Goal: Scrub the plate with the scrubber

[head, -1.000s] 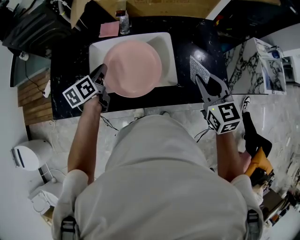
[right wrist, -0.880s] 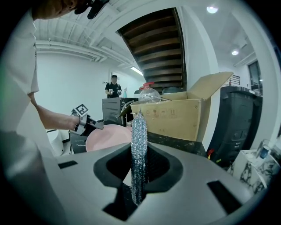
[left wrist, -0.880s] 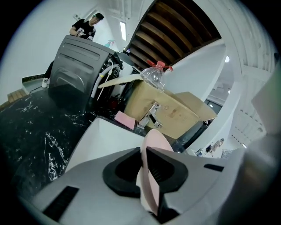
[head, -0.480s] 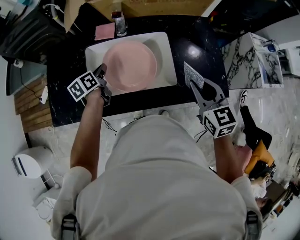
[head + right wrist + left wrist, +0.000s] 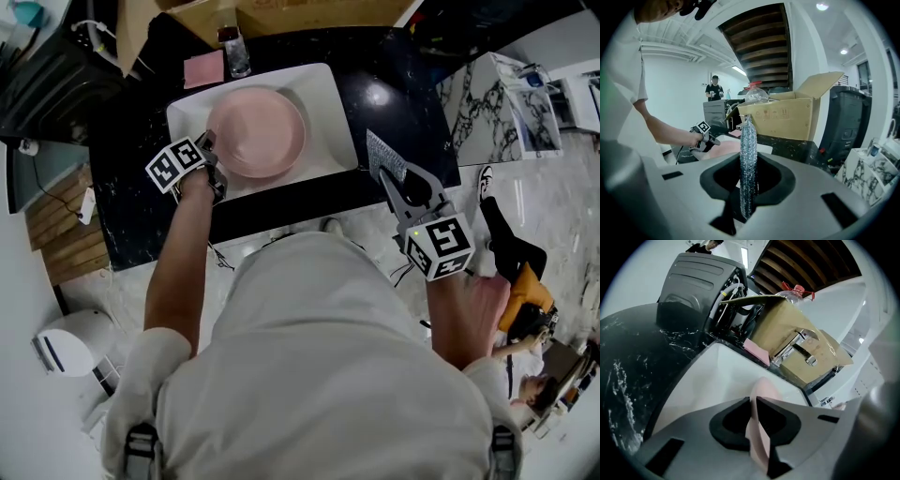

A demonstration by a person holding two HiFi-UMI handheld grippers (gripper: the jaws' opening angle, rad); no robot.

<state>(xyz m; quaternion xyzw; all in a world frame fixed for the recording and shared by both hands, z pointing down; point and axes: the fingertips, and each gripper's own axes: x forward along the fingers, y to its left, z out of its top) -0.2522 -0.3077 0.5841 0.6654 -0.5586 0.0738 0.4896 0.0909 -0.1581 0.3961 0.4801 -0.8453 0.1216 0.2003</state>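
In the head view, the pink plate was in the white basin on the black counter. In the left gripper view, the left hand-held gripper pinched the plate's rim. In the right gripper view, the right hand-held gripper pinched the silvery scrubber, well apart from the plate.

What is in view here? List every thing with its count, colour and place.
countertop: one, black with pale flecks, in front of the person
sink: one, white, rectangular, on the countertop
plate: one, pink, in the sink, held by its left rim
scrubber: one, silver and glittery, held over the countertop to the right of the sink
pad: one, pink, on the countertop behind the sink
bottle: one, clear, beside the pad
cardboard box: one, brown, behind the sink
left gripper: one, grey, fingers shut on the plate's rim
right gripper: one, grey, fingers shut on the scrubber
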